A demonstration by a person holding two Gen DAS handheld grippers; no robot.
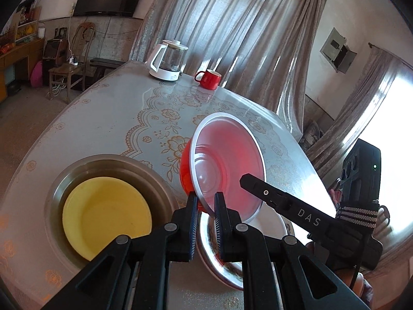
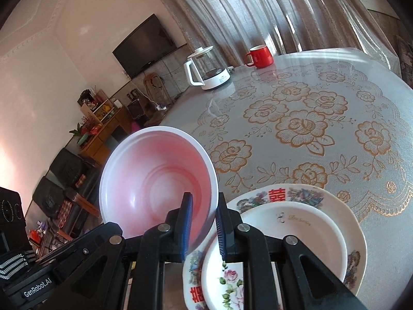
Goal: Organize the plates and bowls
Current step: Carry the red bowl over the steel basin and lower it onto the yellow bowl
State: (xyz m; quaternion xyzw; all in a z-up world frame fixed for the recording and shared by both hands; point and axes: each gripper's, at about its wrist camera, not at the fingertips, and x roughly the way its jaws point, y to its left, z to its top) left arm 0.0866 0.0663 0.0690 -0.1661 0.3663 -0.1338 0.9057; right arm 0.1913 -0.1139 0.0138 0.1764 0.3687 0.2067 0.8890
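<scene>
A thin bowl (image 1: 227, 160), red outside and pinkish white inside, hangs tilted above the table. My left gripper (image 1: 206, 202) is shut on its lower rim. From the right, one of my right gripper's fingers (image 1: 260, 192) lies across the inside of the same bowl. In the right wrist view my right gripper (image 2: 204, 201) is shut on the bowl (image 2: 155, 180) at its right rim. Below it lies a stack of two plates: a white flowered plate (image 2: 291, 235) on a larger plate with red characters (image 2: 284, 193). A yellow bowl (image 1: 105, 214) sits inside a metal basin (image 1: 144, 170).
A lace-patterned cloth covers the round table (image 2: 309, 118). At its far side stand a white and glass kettle (image 1: 167, 62) and a red mug (image 1: 209, 78). Curtains hang behind the table. To the left are a chair and cabinets.
</scene>
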